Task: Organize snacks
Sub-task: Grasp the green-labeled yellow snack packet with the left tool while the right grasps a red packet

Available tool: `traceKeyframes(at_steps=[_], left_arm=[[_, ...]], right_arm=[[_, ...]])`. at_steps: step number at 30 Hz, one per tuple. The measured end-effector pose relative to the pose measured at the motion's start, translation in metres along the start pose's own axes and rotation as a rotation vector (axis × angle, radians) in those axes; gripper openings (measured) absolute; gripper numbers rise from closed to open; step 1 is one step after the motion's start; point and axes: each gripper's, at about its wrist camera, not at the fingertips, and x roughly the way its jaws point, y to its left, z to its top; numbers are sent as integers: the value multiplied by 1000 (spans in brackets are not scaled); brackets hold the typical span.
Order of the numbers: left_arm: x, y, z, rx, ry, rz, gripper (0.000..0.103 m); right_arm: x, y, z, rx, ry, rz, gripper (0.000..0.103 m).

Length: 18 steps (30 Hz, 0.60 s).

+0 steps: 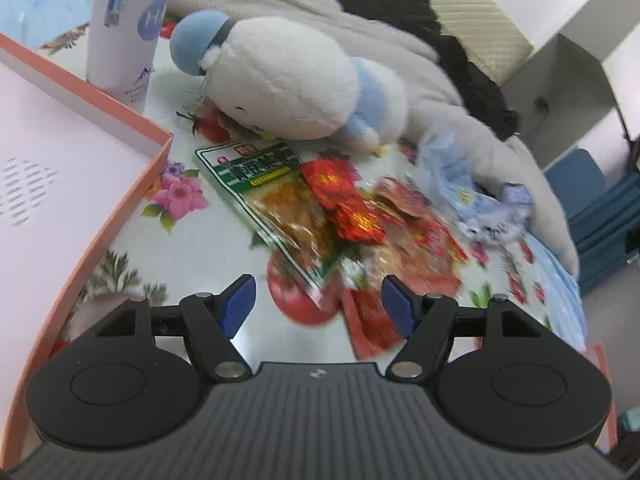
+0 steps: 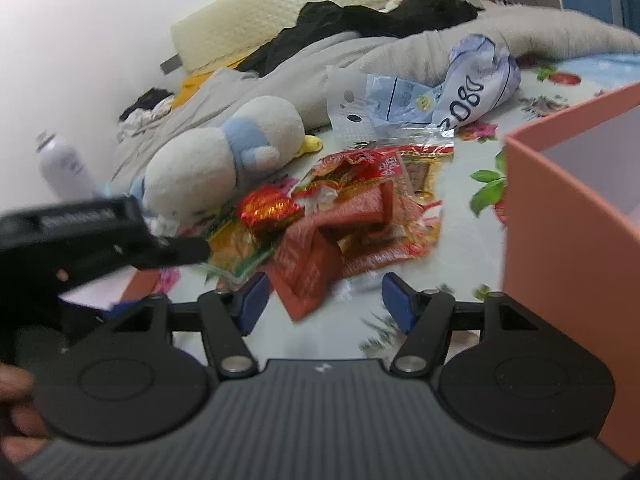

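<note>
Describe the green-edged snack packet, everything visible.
The green-edged snack packet is a flat plastic pouch: green-and-white printed header, clear window showing orange-brown food. It lies flat and diagonal on the floral sheet, top end near the plush toy. Red wrappers overlap its right side. Its lower corner lies between the open left gripper's fingers, untouched.

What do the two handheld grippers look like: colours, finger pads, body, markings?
Both match: left gripper and right gripper have black linkage arms with silver pivot pins, blue-padded fingers, round black side housings and a ribbed dark-grey body bearing a tiny white logo. No cables visible.
</note>
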Motion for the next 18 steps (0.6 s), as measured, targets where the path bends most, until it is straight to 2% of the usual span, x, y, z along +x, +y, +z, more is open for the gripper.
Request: traceKeyframes(at_steps=[4,7,14,15,17,18], left_arm=[[27,10,13,-66,3,29,73],[37,3,20,-5,-35,76,73],[57,-18,23,136,-34,178,71],[60,-22,22,163,-32,195,65],[66,-28,19,216,-38,232,61],[67,-32,16,253,-41,248,54]], right_arm=[[21,0,9,53,-5,-4,66],[33,0,14,62,2,-30,66],[50,3,19,27,29,-49,64],[51,4,20,16,35,-43,59],[52,2,21,26,51,-8,42],[52,4,22,23,62,-9,38]])
